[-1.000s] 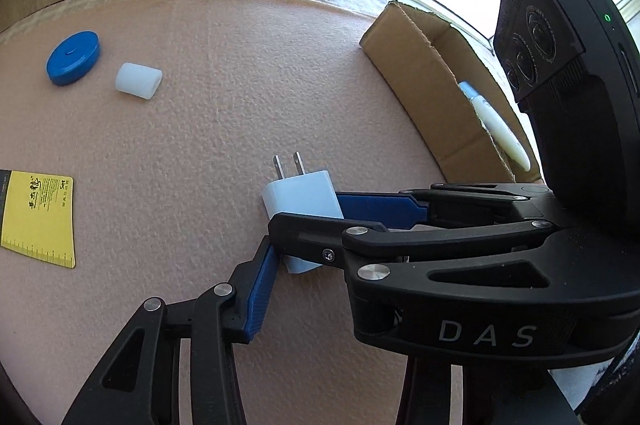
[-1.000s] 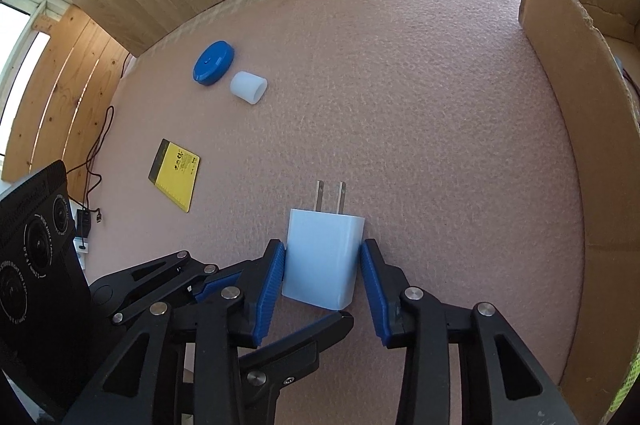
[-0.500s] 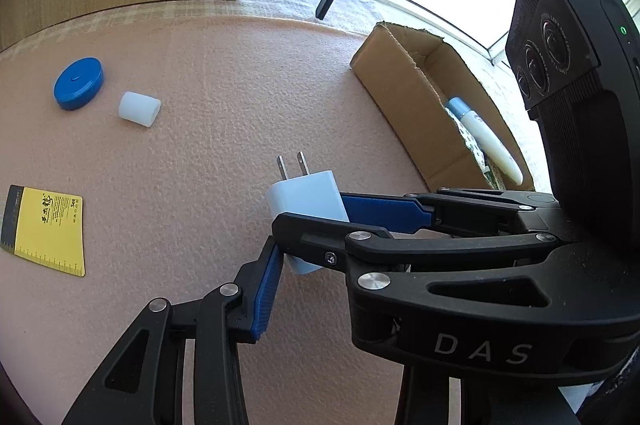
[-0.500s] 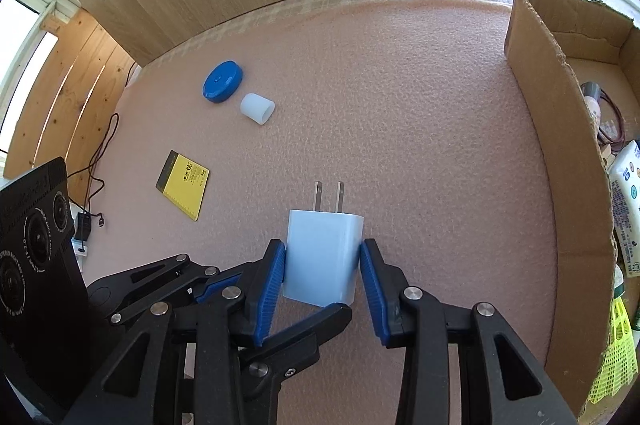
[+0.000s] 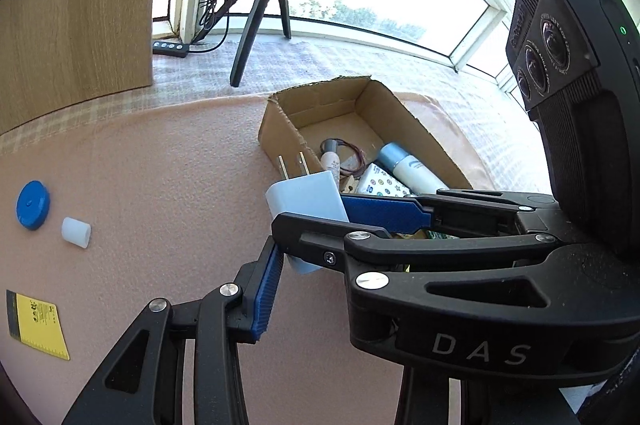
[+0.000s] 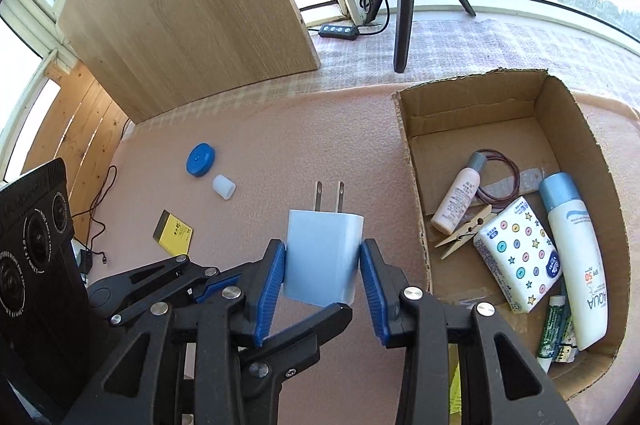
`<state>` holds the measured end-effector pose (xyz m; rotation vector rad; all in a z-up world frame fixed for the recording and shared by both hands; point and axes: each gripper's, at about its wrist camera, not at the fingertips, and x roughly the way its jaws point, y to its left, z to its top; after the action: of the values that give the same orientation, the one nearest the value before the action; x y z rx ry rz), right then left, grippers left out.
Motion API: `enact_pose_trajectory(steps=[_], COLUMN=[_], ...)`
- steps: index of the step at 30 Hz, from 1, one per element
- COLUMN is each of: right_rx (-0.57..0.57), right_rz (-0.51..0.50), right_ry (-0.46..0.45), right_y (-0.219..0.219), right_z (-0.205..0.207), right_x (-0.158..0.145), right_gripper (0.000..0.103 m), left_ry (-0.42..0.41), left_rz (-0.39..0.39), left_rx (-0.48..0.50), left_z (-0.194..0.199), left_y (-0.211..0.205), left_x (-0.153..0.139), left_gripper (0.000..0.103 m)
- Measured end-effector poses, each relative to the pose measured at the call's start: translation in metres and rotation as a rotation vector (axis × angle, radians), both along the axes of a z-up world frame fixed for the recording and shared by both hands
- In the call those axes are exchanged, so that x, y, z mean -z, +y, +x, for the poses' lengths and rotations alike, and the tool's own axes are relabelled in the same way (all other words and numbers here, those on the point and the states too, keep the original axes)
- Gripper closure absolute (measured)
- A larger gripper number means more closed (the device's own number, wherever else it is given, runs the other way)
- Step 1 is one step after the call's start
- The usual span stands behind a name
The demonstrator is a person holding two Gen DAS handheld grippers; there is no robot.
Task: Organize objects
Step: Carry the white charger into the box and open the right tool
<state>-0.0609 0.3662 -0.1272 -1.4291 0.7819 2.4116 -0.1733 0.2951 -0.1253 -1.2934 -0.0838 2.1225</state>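
white charger (image 6: pixel 322 257) sits clamped between the right gripper (image 6: pixel 322 279) pads, prongs forward, lifted above the pink mat (image 6: pixel 280 129) beside the cardboard box (image 6: pixel 416 201), likely for dropping in; left gripper's (image 5: pixel 304 261) opening is unclear.

We are holding the right gripper (image 6: pixel 323 265) level and pointing forward, its blue pads (image 6: pixel 273 281) pressing both sides of the white charger (image 6: pixel 323 253). We are holding the left gripper (image 5: pixel 312 285) low beside it with jaws apart, crossing under the right one.
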Motion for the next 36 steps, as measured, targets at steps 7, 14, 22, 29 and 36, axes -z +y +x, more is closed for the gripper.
enact_pose_trajectory(steps=[7,14,22,29,36], right_rx=[0.066,0.101,0.111,0.126,0.153], right_rz=[0.025,0.043,0.02,0.048,0.043], right_ry=[0.023,0.024,0.012,-0.009,0.0], right_y=[0.059,0.107,0.131,0.13,0.125], right_z=[0.013,0.016,0.022,0.023,0.026], right_x=[-0.016,-0.015,0.003,0.006,0.003], right_gripper=[0.067,0.068,0.067,0.05,0.05], left_ry=[0.032,0.024,-0.003,-0.011,0.011], left_rz=[0.001,0.003,-0.007,-0.026,-0.062], left_rx=[0.052,0.064,0.076,0.051,0.047], left_z=[-0.023,-0.047,-0.059,-0.063,-0.052], left_y=[0.054,0.096,0.119,0.113,0.095], left_x=[-0.012,-0.005,0.014,0.018,0.013], left_gripper=[0.06,0.06,0.06,0.045,0.045])
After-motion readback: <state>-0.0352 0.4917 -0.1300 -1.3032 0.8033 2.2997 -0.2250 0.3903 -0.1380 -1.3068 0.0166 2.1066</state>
